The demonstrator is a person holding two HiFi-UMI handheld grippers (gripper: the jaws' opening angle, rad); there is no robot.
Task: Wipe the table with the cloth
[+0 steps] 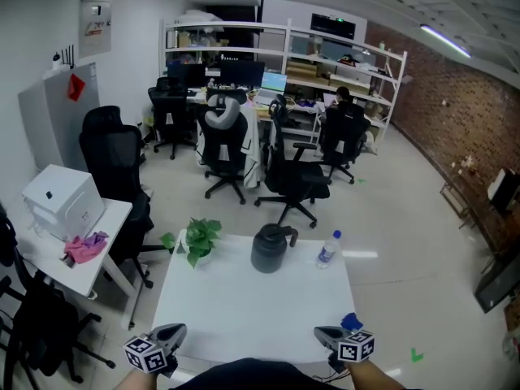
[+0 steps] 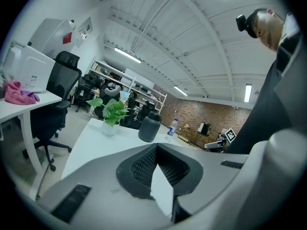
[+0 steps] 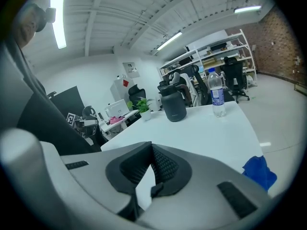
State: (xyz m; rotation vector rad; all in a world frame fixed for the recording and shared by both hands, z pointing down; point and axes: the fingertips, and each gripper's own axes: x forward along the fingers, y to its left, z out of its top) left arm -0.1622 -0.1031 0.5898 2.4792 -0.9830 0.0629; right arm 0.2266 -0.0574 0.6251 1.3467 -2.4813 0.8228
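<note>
Both left gripper (image 2: 156,146) and right gripper (image 3: 152,146) were clenched, empty; blue cloth (image 3: 259,171) lay near the right jaws' four o'clock; bottle (image 3: 217,97) label unreadable.

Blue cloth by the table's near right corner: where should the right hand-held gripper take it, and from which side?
Probably a raised fold of the crumpled blue cloth, from above and its left, where the shut right hand-held gripper sits; it bunches up off the table.

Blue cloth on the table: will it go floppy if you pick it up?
Probably floppy: the crumpled blue cloth lies in soft folds on the white table. Likely light, since it looks thin. Pushed, it should bunch up, not roll.
</note>
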